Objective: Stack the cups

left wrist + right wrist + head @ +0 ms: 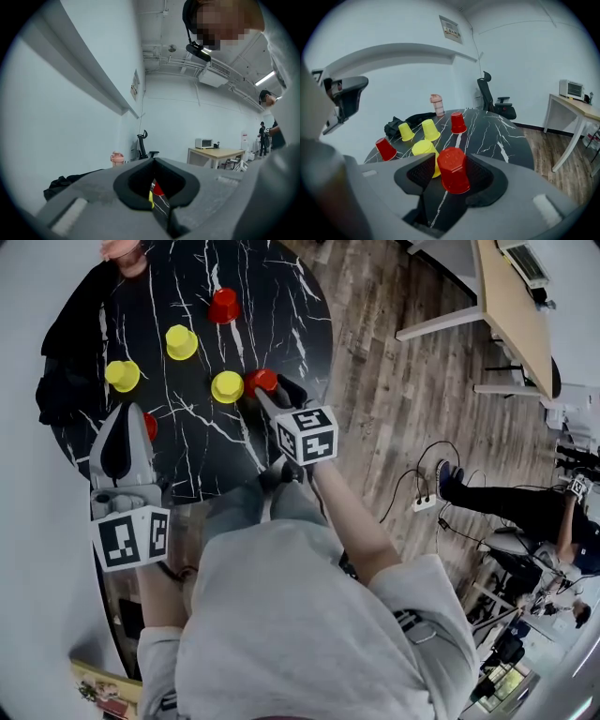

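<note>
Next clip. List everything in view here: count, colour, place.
red plastic cups: three, upturned; table's far side, near-left, near-right
yellow plastic cups: three, upturned; mid-table
round marble-look table: one, black with white veins; centre
crumpled cloth: one, black; table's left edge
lidded bottle: one, pink; table's far edge
office chair: one, black; behind table
wooden desk: one, light; right of table
other person: one, dark clothes; far right
left gripper: one, grey; shut, empty, near-left
right gripper: one, grey; open around near-right red cup
</note>
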`<state>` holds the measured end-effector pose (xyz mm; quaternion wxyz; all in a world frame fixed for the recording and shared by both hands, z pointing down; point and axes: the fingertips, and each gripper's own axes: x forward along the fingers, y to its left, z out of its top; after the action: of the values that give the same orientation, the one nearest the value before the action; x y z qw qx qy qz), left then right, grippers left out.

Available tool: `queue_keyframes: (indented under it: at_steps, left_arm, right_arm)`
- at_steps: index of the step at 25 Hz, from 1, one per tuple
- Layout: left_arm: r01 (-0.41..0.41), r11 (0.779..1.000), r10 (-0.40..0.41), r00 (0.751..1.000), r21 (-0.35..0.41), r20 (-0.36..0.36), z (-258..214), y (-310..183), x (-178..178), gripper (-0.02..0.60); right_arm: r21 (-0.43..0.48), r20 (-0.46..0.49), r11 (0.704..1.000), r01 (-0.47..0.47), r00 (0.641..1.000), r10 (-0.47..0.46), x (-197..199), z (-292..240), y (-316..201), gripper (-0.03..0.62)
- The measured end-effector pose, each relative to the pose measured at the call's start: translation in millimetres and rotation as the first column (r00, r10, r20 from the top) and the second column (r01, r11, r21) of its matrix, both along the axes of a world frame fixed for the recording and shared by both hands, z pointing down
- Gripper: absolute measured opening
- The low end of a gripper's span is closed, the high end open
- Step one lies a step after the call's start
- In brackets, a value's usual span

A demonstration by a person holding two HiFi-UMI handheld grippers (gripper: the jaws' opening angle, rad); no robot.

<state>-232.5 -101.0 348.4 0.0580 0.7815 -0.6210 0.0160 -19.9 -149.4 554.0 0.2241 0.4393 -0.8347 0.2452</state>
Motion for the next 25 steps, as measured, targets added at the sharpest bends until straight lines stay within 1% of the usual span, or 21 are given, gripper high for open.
queue_keyframes:
  at_steps: [3,5,9,12,14,16,19,23,25]
  left_arm:
    - [0.056,0.998,-0.055,0.998,-0.027,0.011,11.5,7.2,-17.4,0.01]
    - [0.091,0.994,-0.09,0.996,-0.057,0.021,22.5,14.9,-26.6,0.043]
    - [0.147,0.98,-0.141,0.988,-0.132,0.057,56.0,30.5,-42.9,0.083]
    - [0.173,0.967,-0.159,0.984,-0.19,0.084,85.0,37.4,-54.0,0.112]
    - [0.184,0.956,-0.165,0.981,-0.228,0.098,104.1,41.3,-59.9,0.13]
    - [0.195,0.945,-0.174,0.98,-0.264,0.101,122.0,44.6,-65.1,0.155]
    - [0.201,0.929,-0.178,0.979,-0.312,0.1,146.4,43.5,-66.9,0.194]
    - [0.216,0.907,-0.176,0.974,-0.361,0.14,176.5,39.2,-68.4,0.273]
    - [0.224,0.895,-0.176,0.972,-0.385,0.156,192.5,37.2,-71.1,0.3]
  right_arm:
    - [0.048,0.056,0.999,-0.009,0.998,0.007,1.2,-21.6,1.4,0.209]
    - [0.078,0.096,0.997,-0.016,0.995,0.009,3.9,-39.2,4.0,0.196]
    - [0.152,0.178,0.987,-0.048,0.984,0.02,5.8,-73.3,7.8,0.121]
    - [0.196,0.205,0.979,-0.056,0.979,0.015,0.9,-91.3,8.8,0.08]
    - [0.208,0.216,0.977,-0.054,0.976,0.008,-3.7,-99.4,10.4,0.055]
    - [0.212,0.228,0.976,-0.051,0.974,0.001,-8.1,-105.4,12.2,0.006]
    - [0.199,0.253,0.979,-0.037,0.967,-0.015,-11.0,-110.9,13.4,0.003]
    - [0.198,0.248,0.98,-0.021,0.968,-0.029,-9.2,-117.2,15.9,0.003]
    - [0.198,0.243,0.98,-0.022,0.97,-0.028,-8.1,-119.6,17.3,0.003]
